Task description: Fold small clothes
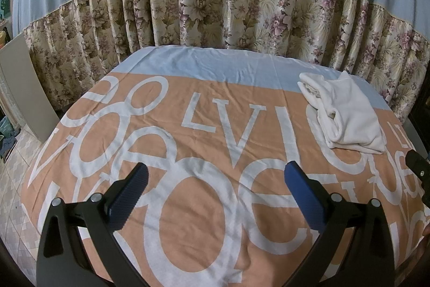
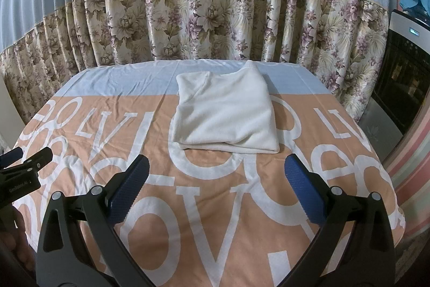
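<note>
White garment (image 2: 225, 112) folded, far right on the covered tabletop (image 2: 188, 206). Soft, light, floppy; best pinched at a near corner. Left gripper (image 1: 215, 186) and right gripper (image 2: 216, 179) both empty, jaws wide apart.

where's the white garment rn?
The folded white garment lies on the lettered sheet, centre-far in the right wrist view and far right in the left wrist view, straddling the blue-orange border, ahead of the open right gripper.

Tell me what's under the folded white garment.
The white garment lies on the orange lettered sheet, straddling its blue band. The print directly beneath it is covered.
</note>
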Tool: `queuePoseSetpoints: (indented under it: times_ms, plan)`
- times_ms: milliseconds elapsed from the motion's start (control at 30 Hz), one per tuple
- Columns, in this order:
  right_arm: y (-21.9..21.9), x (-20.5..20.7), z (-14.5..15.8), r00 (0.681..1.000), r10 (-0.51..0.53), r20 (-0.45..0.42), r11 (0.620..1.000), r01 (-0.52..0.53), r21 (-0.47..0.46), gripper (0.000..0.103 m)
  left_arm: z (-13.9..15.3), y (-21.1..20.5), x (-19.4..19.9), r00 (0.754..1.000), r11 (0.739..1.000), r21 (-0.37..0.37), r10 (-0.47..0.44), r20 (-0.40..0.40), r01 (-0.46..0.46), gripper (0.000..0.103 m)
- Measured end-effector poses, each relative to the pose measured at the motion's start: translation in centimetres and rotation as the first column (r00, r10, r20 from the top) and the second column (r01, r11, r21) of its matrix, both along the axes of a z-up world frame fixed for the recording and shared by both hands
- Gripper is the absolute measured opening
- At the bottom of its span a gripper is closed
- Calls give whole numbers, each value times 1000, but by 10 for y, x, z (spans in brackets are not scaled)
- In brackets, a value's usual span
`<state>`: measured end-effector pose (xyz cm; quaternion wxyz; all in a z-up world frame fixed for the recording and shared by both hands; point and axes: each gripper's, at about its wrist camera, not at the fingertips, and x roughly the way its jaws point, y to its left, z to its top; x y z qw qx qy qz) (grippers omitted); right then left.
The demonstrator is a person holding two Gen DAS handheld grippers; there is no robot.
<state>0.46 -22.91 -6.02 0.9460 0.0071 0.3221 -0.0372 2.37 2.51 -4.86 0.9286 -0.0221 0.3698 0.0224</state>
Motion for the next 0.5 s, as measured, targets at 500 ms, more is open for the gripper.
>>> queuePoseSetpoints:
  times_ms: [500]
  plan:
    - [0, 1, 0, 1000, 0, -1, 1000, 0, 0, 100, 2, 0, 1, 1000, 1000, 5, 6, 2, -6, 101]
